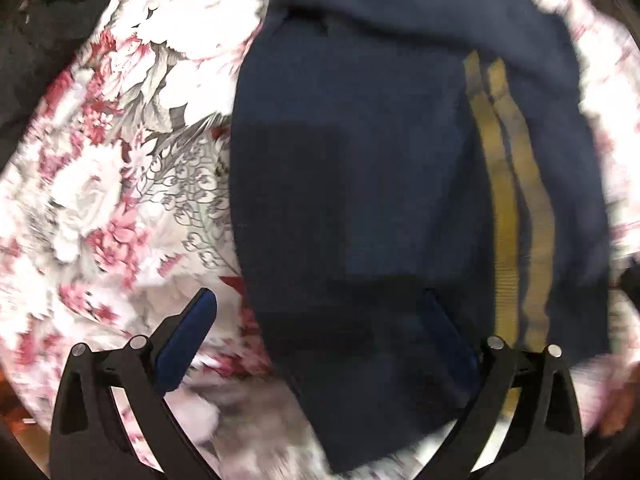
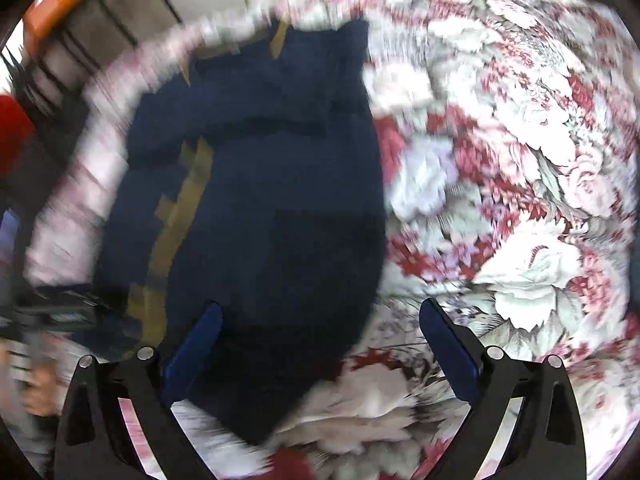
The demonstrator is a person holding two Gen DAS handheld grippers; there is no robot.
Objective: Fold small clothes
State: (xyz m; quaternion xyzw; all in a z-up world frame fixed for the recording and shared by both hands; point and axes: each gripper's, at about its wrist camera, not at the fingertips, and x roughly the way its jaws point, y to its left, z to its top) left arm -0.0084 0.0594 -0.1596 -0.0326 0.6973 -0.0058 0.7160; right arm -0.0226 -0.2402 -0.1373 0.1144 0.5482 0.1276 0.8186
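Observation:
Navy blue shorts (image 1: 360, 184) with two mustard-yellow side stripes (image 1: 516, 208) lie flat on a floral bedspread (image 1: 120, 168). My left gripper (image 1: 320, 328) is open and empty above the near edge of the shorts, its jaws astride the left side of the cloth. In the right wrist view the same shorts (image 2: 260, 208) lie left of centre, the stripes (image 2: 176, 216) blurred. My right gripper (image 2: 320, 340) is open and empty above their near right edge. Both views are motion-blurred.
The floral bedspread (image 2: 500, 180) covers the surface all around the shorts. Beyond its far edge stand dark furniture and an orange object (image 2: 60, 4). A red item (image 2: 12, 128) shows at the left edge. Dark cloth (image 1: 48, 32) lies at the upper left.

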